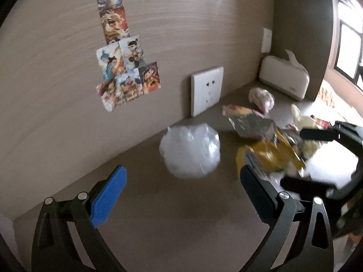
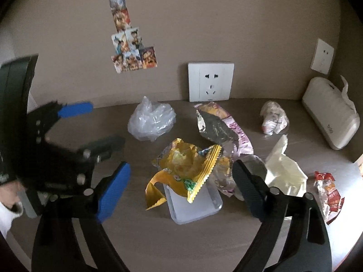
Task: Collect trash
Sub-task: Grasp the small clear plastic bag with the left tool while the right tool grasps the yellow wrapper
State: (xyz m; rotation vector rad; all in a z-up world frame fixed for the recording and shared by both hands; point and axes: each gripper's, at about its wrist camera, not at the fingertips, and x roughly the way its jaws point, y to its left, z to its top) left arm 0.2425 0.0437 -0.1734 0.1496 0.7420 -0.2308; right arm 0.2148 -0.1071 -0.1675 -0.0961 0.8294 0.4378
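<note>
Trash lies on a brown desk point(image 2: 204, 244). A clear crumpled plastic bag point(image 2: 151, 122) lies at the back left; it also shows in the left wrist view point(image 1: 190, 150). A yellow snack wrapper point(image 2: 188, 165) rests on a small clear bin point(image 2: 195, 206). A dark foil and pink wrapper point(image 2: 217, 127), a crumpled white wad point(image 2: 274, 120), a cream paper point(image 2: 283, 170) and a red wrapper point(image 2: 329, 190) lie around it. My left gripper point(image 1: 183, 192) is open and empty, just short of the plastic bag. My right gripper point(image 2: 181, 188) is open and empty over the bin.
A white wall socket point(image 2: 211, 81) stands at the desk's back edge. A cream tissue box point(image 2: 331, 113) sits at the back right. Picture stickers point(image 2: 131, 45) are on the wall. The left gripper point(image 2: 88, 122) shows at the left in the right wrist view.
</note>
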